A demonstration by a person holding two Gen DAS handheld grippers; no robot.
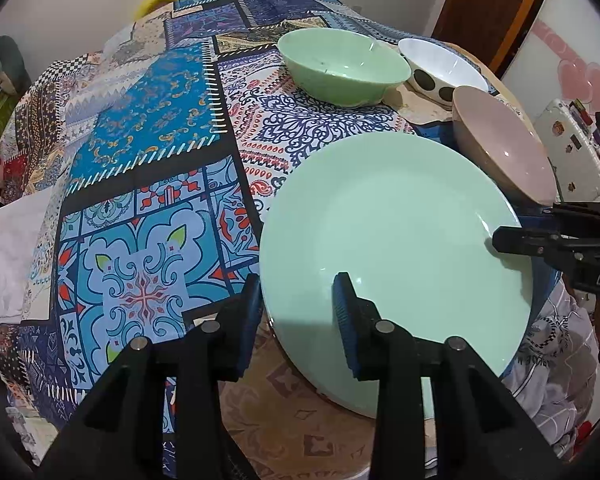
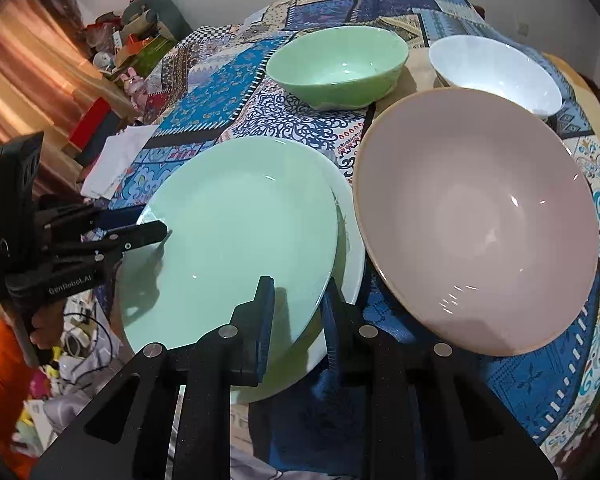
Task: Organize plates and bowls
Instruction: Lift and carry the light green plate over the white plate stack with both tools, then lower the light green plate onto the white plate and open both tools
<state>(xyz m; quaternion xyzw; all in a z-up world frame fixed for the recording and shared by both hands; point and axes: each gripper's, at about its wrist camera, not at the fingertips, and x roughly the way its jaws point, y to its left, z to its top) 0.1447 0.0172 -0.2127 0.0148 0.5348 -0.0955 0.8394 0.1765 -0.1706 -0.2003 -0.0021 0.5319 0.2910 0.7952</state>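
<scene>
The green plate (image 2: 236, 236) is pinched at its near edge by the right gripper (image 2: 296, 320) and straddled, not visibly pressed, at its opposite edge by the left gripper (image 1: 300, 312), seemingly for a steady two-handed carry, the pink bowl (image 2: 476, 220) lying just right of the right gripper.

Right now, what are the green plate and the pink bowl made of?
The green plate looks like glazed ceramic or opal glass: smooth, glossy, with bright glints. The pink bowl looks like glazed ceramic too, shiny inside with a tan, unglazed-looking rim. Hard plastic can't be ruled out.
</scene>
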